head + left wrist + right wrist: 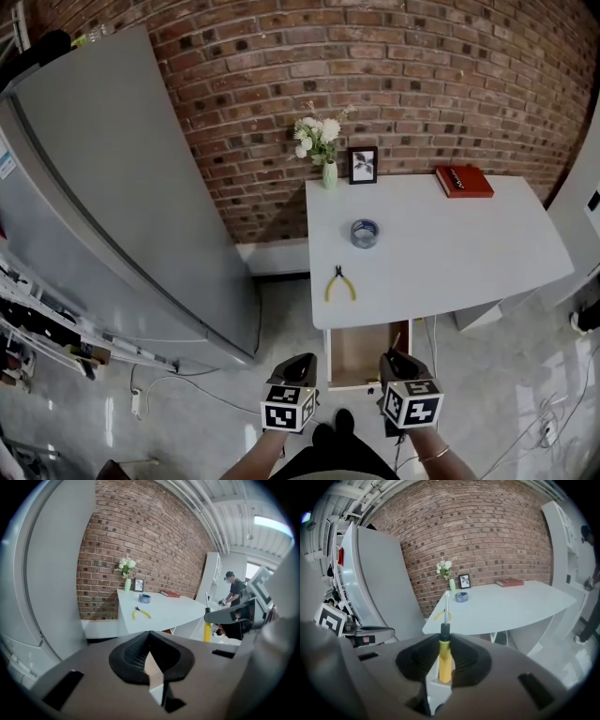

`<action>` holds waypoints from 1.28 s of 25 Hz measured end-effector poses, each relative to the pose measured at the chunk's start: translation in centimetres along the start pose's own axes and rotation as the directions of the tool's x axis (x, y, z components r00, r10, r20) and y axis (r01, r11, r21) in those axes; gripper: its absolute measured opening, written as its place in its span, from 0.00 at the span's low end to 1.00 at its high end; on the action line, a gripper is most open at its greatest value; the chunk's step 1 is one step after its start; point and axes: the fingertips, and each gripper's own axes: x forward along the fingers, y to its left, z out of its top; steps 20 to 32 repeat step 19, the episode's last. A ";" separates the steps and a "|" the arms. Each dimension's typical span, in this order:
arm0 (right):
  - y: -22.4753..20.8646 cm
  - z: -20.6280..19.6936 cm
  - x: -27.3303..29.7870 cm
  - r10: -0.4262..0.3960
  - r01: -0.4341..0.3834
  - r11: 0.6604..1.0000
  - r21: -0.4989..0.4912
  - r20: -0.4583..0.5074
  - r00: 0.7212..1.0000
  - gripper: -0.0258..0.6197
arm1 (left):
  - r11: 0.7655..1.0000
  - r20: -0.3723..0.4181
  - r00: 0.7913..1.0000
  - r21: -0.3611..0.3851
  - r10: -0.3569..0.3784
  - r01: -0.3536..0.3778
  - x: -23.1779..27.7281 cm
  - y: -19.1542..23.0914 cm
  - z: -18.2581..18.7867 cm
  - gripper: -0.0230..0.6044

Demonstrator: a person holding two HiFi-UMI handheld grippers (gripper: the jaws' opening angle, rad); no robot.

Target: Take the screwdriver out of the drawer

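Here's the room: a brick wall (375, 66) across the back, and a white table (441, 253) pushed up against it. At the wall edge of the table stand a green vase of white flowers (319, 141) and, just beside it, a small picture frame (363, 164). A red book (463, 180) lies off at the far right corner. A roll of tape (365, 232) sits near the middle, and yellow-handled pliers (339, 284) lie close to the near edge.

Below that edge the drawer (356, 352) is pulled out, its wooden bottom showing. A big grey panel (122, 206) leans up the left side, and cables trail over the glossy grey floor (497, 394). In the left gripper view, a person in a cap (234, 590) stands at the far end of the room.

Both grippers hover just in front of the open drawer, pointing at the table. The left gripper (149, 641) carries nothing, its black fingers (131, 656) brought together. The right gripper (443, 639) has the screwdriver (445, 653). Its fingers (464, 656) are clamped on the yellow handle, and the black collar and metal shaft stick out past the tips toward the table. The screwdriver is clear of the drawer, up in the air at the drawer's near right corner.
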 end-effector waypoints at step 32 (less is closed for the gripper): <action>-0.2 -1.1 -0.3 0.006 -0.005 1.000 0.011 -0.017 1.000 0.16 | 1.000 0.003 1.000 -0.008 0.012 -0.012 -0.4 -0.1 -0.6 0.03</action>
